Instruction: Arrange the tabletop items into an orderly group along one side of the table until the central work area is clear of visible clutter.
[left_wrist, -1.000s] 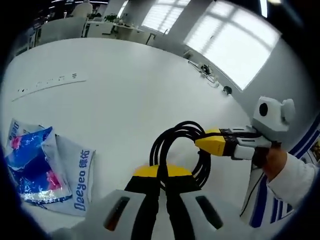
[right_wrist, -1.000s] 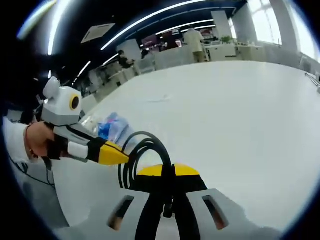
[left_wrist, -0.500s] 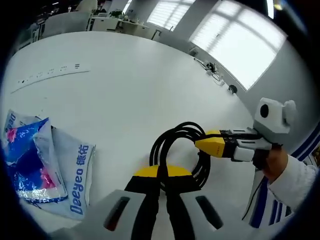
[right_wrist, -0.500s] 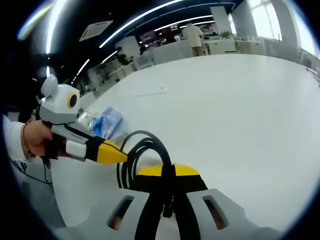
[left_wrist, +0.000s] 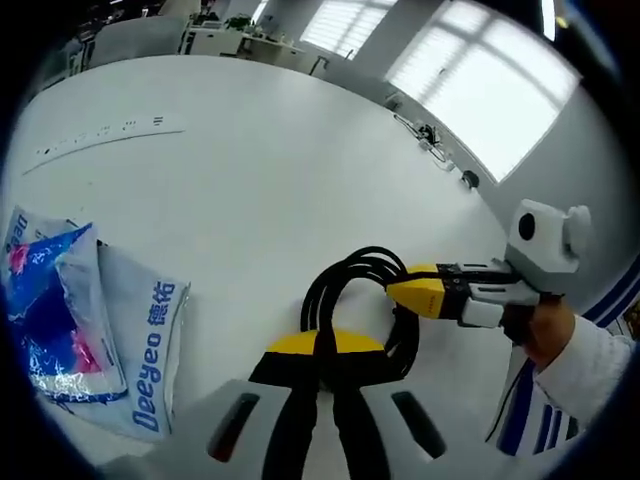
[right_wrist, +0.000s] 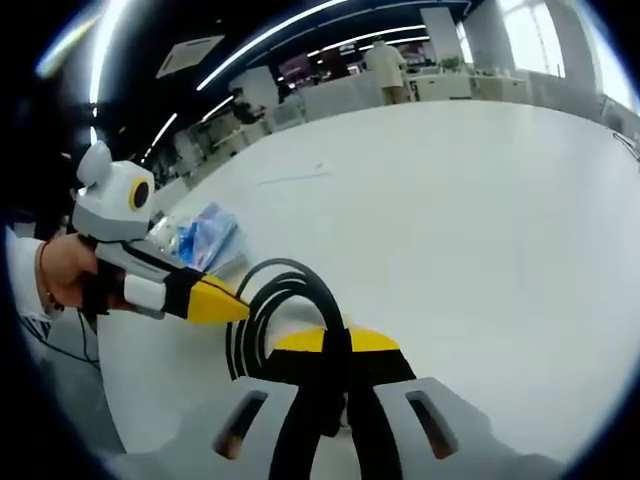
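Little has moved: both grippers, left gripper (left_wrist: 322, 345) and right gripper (right_wrist: 335, 345), stay clamped on the black cable coil (left_wrist: 362, 300), lower centre of both views. Coil looks light, floppy, likely to spring loose; best held across the bundled loops. Wipes pack (left_wrist: 100, 325) lies lower left.

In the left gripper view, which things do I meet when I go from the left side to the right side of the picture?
Blue and white plastic package → coiled black cable → right gripper, coming in from the right and shut on the cable → the person's hand holding it → white sleeve.
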